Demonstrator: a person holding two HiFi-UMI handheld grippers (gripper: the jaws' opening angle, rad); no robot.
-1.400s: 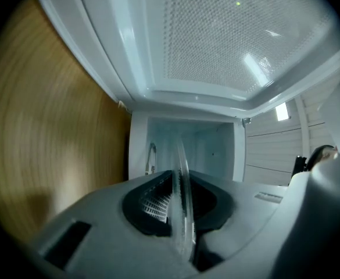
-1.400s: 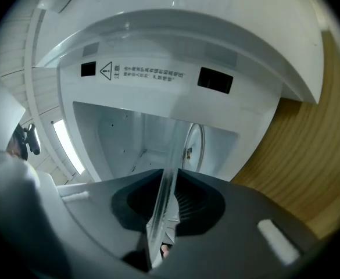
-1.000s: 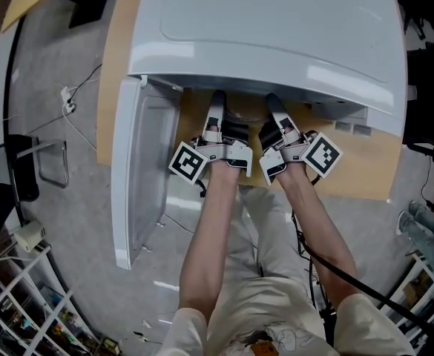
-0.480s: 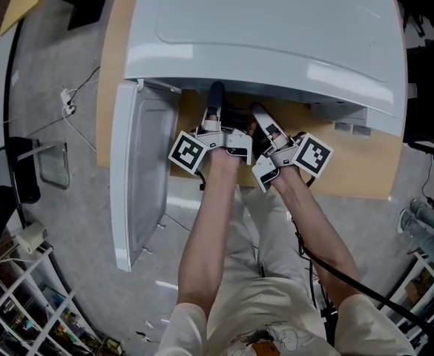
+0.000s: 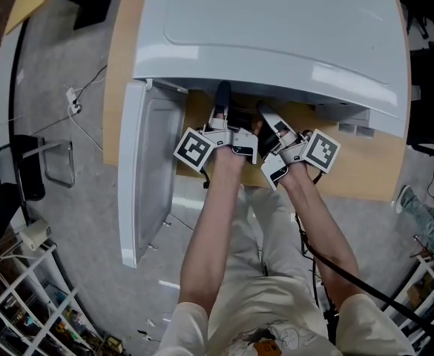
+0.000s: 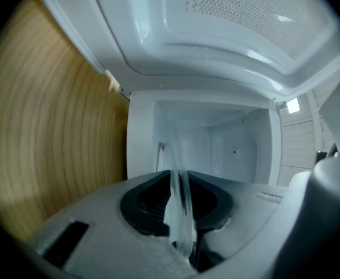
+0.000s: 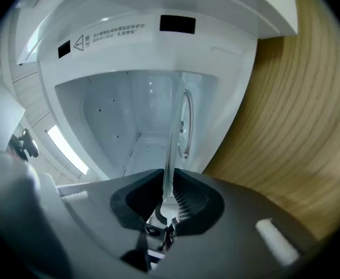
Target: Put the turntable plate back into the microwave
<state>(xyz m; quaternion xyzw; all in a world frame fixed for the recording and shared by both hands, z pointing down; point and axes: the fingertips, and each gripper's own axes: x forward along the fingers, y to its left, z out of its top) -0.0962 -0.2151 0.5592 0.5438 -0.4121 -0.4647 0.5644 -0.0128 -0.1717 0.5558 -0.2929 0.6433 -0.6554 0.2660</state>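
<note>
A white microwave (image 5: 276, 28) stands on a wooden table (image 5: 361, 165), its door (image 5: 148, 173) swung open to the left. Both grippers reach level into its opening. My left gripper (image 5: 222, 99) is shut on the clear glass turntable plate (image 6: 178, 211), which shows edge-on between its pads. My right gripper (image 5: 267, 113) grips the same plate (image 7: 168, 156) at another part of its rim, also edge-on. Ahead of both lies the white cavity (image 6: 216, 147) (image 7: 140, 115). In the head view the plate is hidden under the microwave's top.
The open door juts out over the floor on the left. A cable and plug (image 5: 72, 102) lie on the grey floor, with a black chair (image 5: 20, 173) and a white wire rack (image 5: 24, 302) further left. A black cable (image 5: 350, 284) trails behind the right arm.
Both grippers have edged a little deeper under the microwave's top. The right gripper has rolled slightly. Both still hold the plate.
</note>
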